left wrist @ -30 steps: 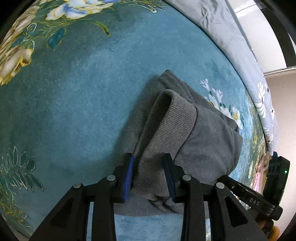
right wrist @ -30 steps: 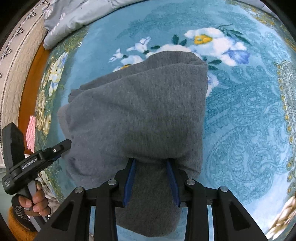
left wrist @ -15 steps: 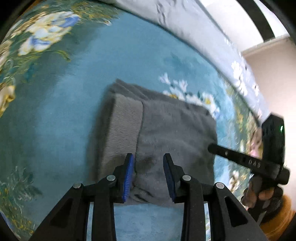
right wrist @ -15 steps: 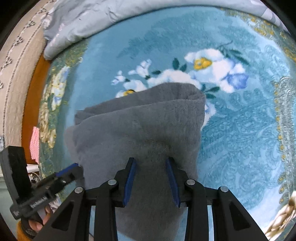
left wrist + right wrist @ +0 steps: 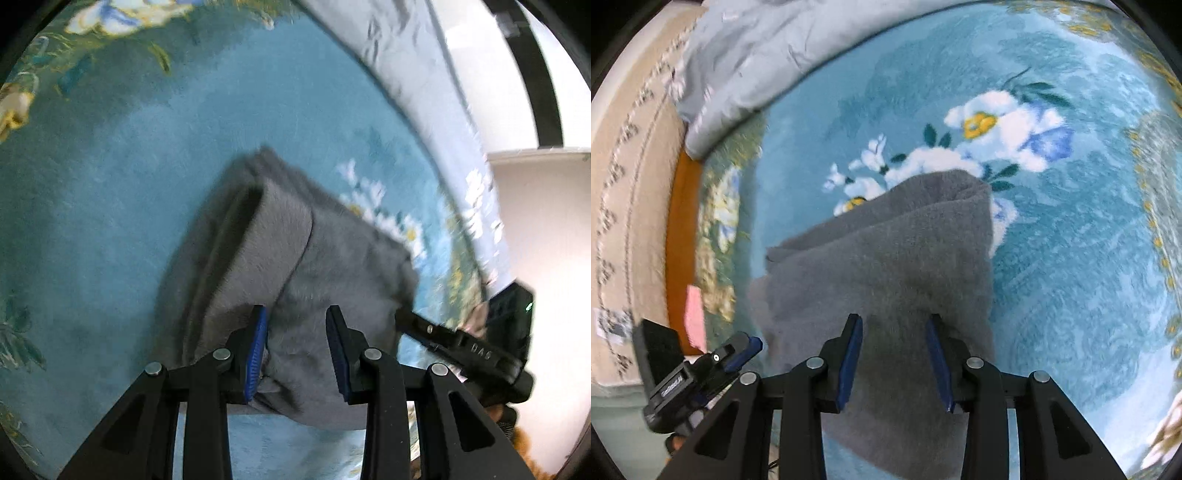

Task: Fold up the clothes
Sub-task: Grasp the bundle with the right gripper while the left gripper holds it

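A: Biggest thing first. What's the surface?

B: Teal blanket (image 5: 1071, 280), plush, spread over a bed, w/ white-blue-yellow flowers (image 5: 1004, 122) and a gold patterned border at the edge. Fills most of both views.

A: Room around it?

B: Pale grey-blue quilt (image 5: 750, 55) bunched along the far side of the blanket. In the right wrist view there's an orange-brown wood edge (image 5: 677, 221) to the left, then a beige patterned cover (image 5: 628, 184) beyond it. Left wrist view shows a white wall (image 5: 546, 221) and a dark vertical frame (image 5: 535, 74), upper right. Blurry there.

A: The garment?

B: Grey knit garment (image 5: 894, 273), folded into a thick bundle, lying mid-blanket, its far corner overlapping the flower print. Ribbed band (image 5: 266, 243) visible on the left wrist side, layers stacked under it.

A: Grippers?

B: Left gripper (image 5: 297, 343): jaws parted, near edge of the bundle lies between them; blue pads (image 5: 256, 343) don't look pressed in. Right gripper (image 5: 894, 354): jaws also apart, grey cloth spans the gap. Can't tell if either pad touches the fabric. Each gripper shows at the other's frame edge.
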### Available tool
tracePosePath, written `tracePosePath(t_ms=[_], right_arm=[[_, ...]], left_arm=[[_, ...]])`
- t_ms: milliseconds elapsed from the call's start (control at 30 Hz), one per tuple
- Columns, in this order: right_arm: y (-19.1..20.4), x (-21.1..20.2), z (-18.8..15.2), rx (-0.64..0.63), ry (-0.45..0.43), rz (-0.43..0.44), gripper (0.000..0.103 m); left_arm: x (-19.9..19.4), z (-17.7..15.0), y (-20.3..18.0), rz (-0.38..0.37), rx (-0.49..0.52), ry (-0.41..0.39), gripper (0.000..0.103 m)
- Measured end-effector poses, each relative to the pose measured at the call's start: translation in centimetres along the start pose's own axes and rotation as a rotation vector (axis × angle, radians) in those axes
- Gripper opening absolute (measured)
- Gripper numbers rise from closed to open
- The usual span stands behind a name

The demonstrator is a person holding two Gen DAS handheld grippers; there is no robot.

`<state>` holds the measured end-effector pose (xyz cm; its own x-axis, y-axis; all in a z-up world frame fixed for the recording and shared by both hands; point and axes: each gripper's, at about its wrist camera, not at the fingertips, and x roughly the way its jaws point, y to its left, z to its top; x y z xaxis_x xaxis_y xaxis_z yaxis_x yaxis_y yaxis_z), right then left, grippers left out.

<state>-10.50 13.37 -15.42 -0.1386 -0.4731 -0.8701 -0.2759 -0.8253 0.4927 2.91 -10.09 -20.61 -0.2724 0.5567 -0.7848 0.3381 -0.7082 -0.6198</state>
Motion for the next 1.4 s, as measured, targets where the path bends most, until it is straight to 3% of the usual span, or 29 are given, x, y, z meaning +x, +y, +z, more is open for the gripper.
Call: tracePosePath(t_ms=[100, 167, 300, 400, 600, 733, 900, 1033, 1167, 1400], right_arm=[[-1.2, -1.2, -1.0, 0.037, -0.015, -0.001, 0.039], [-1.8, -1.6, -1.6, 0.053, -0.014, -0.014, 0.039], [-2.4, -1.2, -2.4, 0.075, -0.006, -0.032, 0.039], [-3.2, -0.9, -3.0, 0.104, 0.003, -0.034, 0.039], [-4.8, -1.1, -3.8, 0.185, -0.023, -0.003, 0.039], [-5.3, -1.2, -4.1, 0.214, -0.042, 0.039, 0.039], [-6.0, -1.6, -4.5, 0.218, -0.058, 0.068, 0.039], [-6.6, -1.4, -4.7, 0.223, -0.065, 0.109, 0.040], [-7.3, -1.0, -4.6, 0.236, -0.088, 0.165, 0.061], [-8.2, 2.1, -3.9, 0.231, -0.036, 0.234, 0.066]], left_arm=[[-1.0, 0.5, 1.5, 0.008, -0.013, -0.036, 0.055], [-0.8, 0.9, 2.7, 0.034, -0.022, -0.022, 0.058], [0.9, 1.5, 6.1, -0.068, -0.111, 0.043, 0.059], [2.1, 2.0, 7.9, -0.157, -0.159, 0.086, 0.070], [3.7, 3.3, 8.9, -0.276, -0.156, 0.173, 0.085], [4.5, 4.1, 8.0, -0.318, -0.119, 0.224, 0.085], [6.3, 4.6, 5.2, -0.291, -0.028, 0.286, 0.085], [6.2, 4.4, 4.8, -0.270, -0.011, 0.283, 0.085], [6.1, 4.2, 4.5, -0.250, 0.004, 0.279, 0.085], [6.0, 3.9, 4.1, -0.208, 0.024, 0.275, 0.085]])
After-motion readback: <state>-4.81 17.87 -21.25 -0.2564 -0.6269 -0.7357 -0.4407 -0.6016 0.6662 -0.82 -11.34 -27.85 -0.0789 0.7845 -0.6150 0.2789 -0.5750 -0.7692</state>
